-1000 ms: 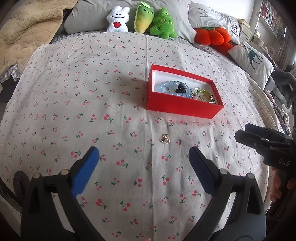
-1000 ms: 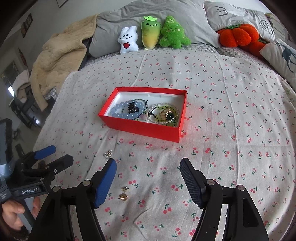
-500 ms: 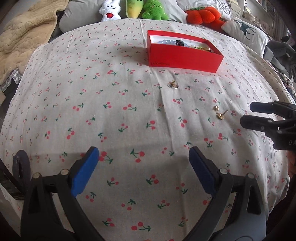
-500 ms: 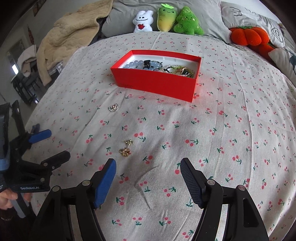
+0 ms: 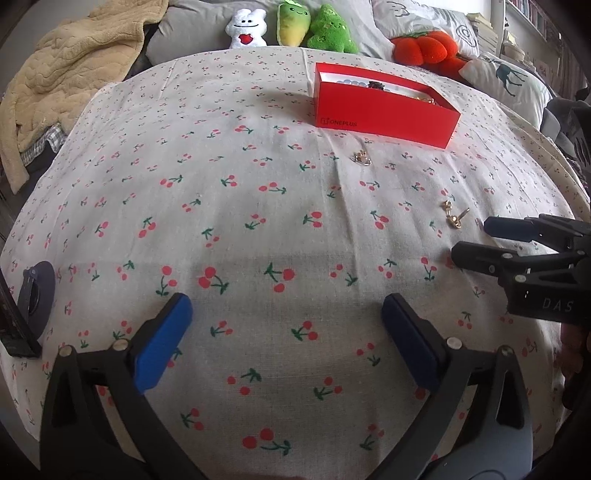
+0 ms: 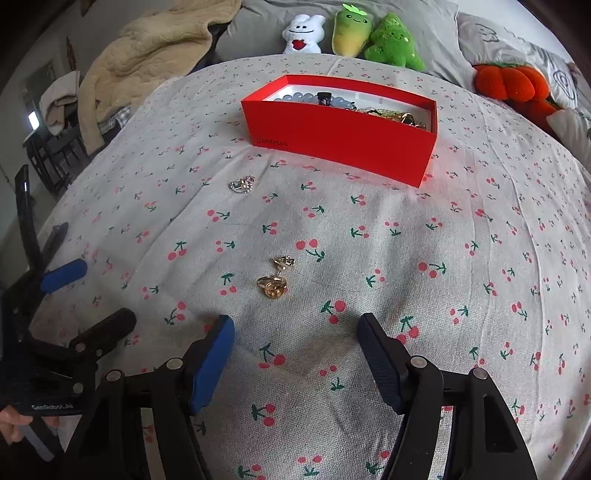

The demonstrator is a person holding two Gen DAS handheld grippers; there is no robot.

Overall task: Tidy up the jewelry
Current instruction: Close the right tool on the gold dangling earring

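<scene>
A red open box point(image 5: 384, 114) point(image 6: 340, 144) stands on the cherry-print bedspread, with a blue bead bracelet point(image 6: 306, 98) and gold pieces inside. Two small gold earrings point(image 6: 275, 280) point(image 5: 453, 218) lie on the cloth just ahead of my right gripper point(image 6: 295, 321), whose jaws are closing with nothing between them. A silver piece point(image 5: 361, 158) point(image 6: 242, 184) lies closer to the box. My left gripper point(image 5: 286, 301) hovers low over bare cloth, its jaws opening and empty. Each gripper shows at the edge of the other's view point(image 5: 472, 238) point(image 6: 103, 291).
Plush toys point(image 5: 295, 24) and grey pillows line the head of the bed, with an orange pumpkin plush point(image 5: 424, 48) at the right. A beige blanket point(image 5: 66, 66) is heaped at the far left. The bed's edge curves down on both sides.
Both grippers have come down closer to the bedspread and pulled back from the box. The gold earrings have come into both views, close ahead of the right gripper.
</scene>
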